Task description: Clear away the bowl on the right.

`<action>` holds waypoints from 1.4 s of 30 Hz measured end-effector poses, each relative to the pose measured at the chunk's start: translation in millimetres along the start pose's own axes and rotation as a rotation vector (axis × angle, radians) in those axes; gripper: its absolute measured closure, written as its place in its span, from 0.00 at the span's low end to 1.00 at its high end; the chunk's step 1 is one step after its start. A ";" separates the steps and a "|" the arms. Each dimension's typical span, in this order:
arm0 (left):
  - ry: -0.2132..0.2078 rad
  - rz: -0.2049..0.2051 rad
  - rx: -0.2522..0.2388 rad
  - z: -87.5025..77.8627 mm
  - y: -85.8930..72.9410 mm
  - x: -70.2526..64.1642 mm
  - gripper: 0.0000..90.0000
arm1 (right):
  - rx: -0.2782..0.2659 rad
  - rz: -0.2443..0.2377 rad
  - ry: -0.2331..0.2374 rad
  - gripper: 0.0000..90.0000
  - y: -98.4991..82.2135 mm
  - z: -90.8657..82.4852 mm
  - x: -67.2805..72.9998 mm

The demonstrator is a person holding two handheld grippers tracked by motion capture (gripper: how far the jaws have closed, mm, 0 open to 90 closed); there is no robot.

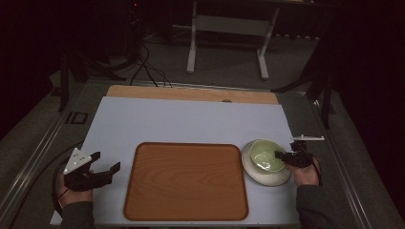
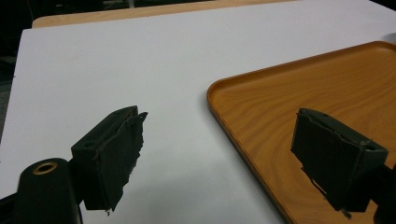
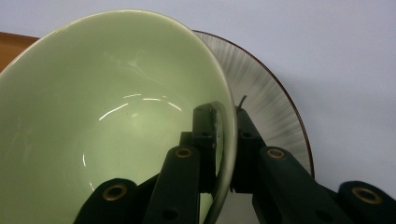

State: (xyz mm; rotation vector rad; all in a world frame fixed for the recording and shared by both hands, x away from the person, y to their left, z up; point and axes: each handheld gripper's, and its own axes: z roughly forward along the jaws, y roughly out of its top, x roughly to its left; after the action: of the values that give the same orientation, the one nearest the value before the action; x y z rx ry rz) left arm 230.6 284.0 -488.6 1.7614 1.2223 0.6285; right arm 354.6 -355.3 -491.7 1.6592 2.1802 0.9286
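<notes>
A pale green bowl (image 1: 265, 155) sits on a white plate (image 1: 253, 170) to the right of the wooden tray (image 1: 186, 180). My right gripper (image 1: 282, 155) is shut on the bowl's near right rim. In the right gripper view one jaw lies inside the green bowl (image 3: 102, 121) and the other outside, with the rim pinched between them above the streaked plate (image 3: 266, 100); the right gripper (image 3: 224, 116) grips there. My left gripper (image 1: 106, 161) rests open at the tray's left, nothing between its fingers (image 2: 116, 149), in the left gripper view spanning the tray (image 2: 280, 107) edge.
A white mat (image 1: 191, 121) covers the wooden table (image 1: 191, 93). A metal frame with legs (image 1: 224, 43) stands on the floor beyond, with cables (image 1: 148, 71) nearby. Metal rails run along both table sides.
</notes>
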 end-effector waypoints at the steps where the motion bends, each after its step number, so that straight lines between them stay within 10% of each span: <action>1: 0.000 0.001 0.000 0.0 0.0 0.0 0.18 | -0.002 -0.001 0.001 0.93 0.3 -0.5 0.4; 42: 0.008 -0.006 0.000 -0.3 -0.2 0.6 0.18 | -0.079 -0.091 -0.009 0.92 23.2 -25.5 21.8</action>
State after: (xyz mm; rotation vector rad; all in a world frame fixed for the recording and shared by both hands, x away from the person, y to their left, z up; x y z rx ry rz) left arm 230.6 284.7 -488.7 1.7557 1.2327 0.6328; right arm 351.5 -340.2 -454.0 1.5130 2.1646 0.9671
